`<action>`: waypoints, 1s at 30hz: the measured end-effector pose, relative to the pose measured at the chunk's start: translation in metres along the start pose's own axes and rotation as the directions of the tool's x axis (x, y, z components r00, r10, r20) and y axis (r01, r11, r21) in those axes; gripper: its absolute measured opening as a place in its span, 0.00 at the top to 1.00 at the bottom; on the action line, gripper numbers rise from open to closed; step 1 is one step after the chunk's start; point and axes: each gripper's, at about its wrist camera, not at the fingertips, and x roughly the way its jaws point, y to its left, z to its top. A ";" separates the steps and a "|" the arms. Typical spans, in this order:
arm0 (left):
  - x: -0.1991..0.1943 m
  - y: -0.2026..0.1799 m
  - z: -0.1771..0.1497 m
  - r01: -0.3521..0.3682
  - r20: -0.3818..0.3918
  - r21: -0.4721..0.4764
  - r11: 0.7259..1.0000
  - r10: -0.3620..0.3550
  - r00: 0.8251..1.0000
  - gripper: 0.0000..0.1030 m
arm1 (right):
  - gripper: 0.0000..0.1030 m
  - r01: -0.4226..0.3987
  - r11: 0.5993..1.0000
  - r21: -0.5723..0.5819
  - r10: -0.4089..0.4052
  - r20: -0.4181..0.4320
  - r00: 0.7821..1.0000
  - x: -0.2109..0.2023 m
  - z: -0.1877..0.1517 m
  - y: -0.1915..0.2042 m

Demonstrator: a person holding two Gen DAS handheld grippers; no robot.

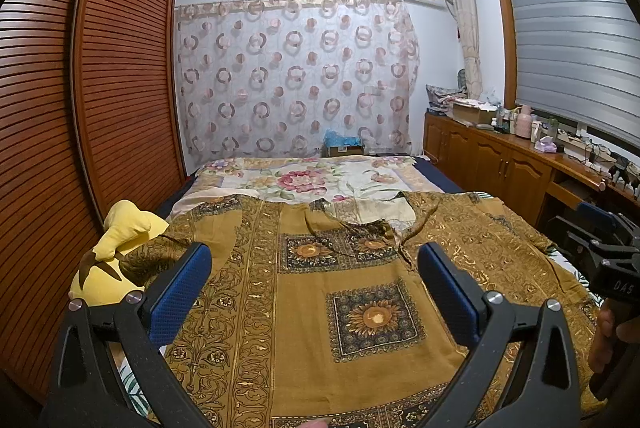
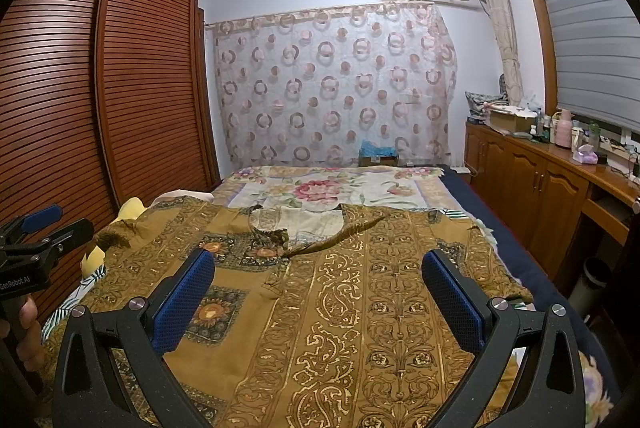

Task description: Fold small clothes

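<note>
A brown-gold patterned shirt point(image 1: 352, 308) lies spread flat, front up, on the bed point(image 1: 304, 180), collar toward the far curtain and hem toward the cameras; its long axis runs straight away from both tools. The left gripper point(image 1: 314, 292) hovers over the shirt's left half, jaws wide and empty; the right gripper point(image 2: 318, 300) hovers over the right half, likewise wide and empty. Each sleeve lies outboard of its own gripper, so either side fold appears equally reachable. A yellow plush toy point(image 1: 116, 256) sits under the left sleeve edge.
</note>
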 end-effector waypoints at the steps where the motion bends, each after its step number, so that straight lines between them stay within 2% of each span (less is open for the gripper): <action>1: 0.001 0.000 0.001 0.000 -0.006 -0.003 1.000 0.000 1.000 0.00 | 0.00 -0.004 1.000 0.001 0.004 -0.003 1.000 0.001 0.000 0.000; 9: -0.002 0.009 0.014 -0.011 -0.036 -0.019 1.000 0.010 0.999 0.00 | 0.00 -0.023 1.000 0.000 0.023 -0.023 0.999 0.009 -0.001 -0.001; 15: -0.006 0.020 0.016 -0.022 -0.023 -0.023 0.999 0.022 0.999 0.00 | 0.00 -0.029 1.000 -0.010 0.029 -0.022 0.999 0.015 0.004 0.000; 19: -0.003 0.026 0.013 -0.023 -0.019 -0.025 0.999 0.022 1.000 0.00 | 0.00 -0.051 0.999 -0.016 0.051 -0.025 0.998 0.021 0.008 0.002; 23: 0.003 0.034 0.006 -0.011 -0.024 -0.026 1.000 0.011 1.000 0.00 | 0.00 -0.114 0.993 0.009 0.114 -0.044 0.993 0.027 0.013 0.000; 30: 0.025 0.066 -0.004 -0.030 -0.055 -0.016 0.999 0.029 0.998 0.00 | 0.00 -0.123 0.992 -0.024 0.122 -0.038 0.992 0.043 0.022 -0.002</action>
